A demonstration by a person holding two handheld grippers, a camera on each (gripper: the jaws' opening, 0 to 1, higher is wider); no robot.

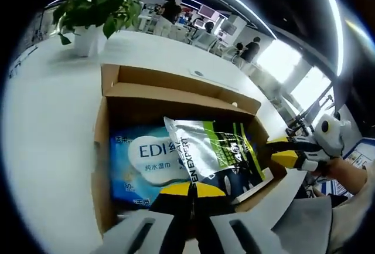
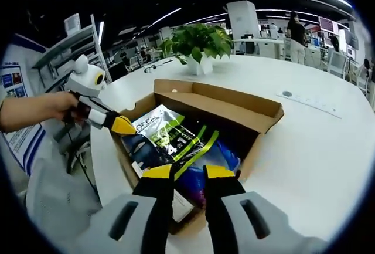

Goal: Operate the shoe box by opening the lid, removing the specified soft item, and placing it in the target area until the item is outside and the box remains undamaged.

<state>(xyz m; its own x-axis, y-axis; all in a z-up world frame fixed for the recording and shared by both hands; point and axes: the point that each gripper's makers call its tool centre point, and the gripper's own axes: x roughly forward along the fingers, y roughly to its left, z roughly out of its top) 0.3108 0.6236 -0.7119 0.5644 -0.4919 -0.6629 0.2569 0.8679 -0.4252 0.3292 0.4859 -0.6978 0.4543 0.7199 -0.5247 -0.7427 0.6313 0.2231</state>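
— Cardboard everywhere, isn't it? Where's the box?

— Shoe box (image 1: 176, 98) sits open on the white surface (image 1: 53, 148), flaps folded out, a potted plant (image 1: 94, 10) beyond it at about eleven o'clock in my left gripper view.

— And what's inside?

— A silver-and-green pouch (image 1: 217, 151) lies tilted on top of a blue wet-wipes pack (image 1: 143, 163) — both still in the box. In the right gripper view the pouch (image 2: 170, 136) runs toward one o'clock from my claw.

— Your left claw?

— My left claw (image 1: 190, 190) hangs over the near edge of the box at six o'clock, yellow tips pressed together with nothing between them. From the other side I see it (image 2: 123, 125) at nine o'clock, tips at the box's corner.

— The right one?

— My right claw (image 2: 188, 173) hovers above the near end of the pouch, tips a little apart — holding nothing. In the left gripper view it (image 1: 284, 151) comes in at three o'clock, beside the box's wall.
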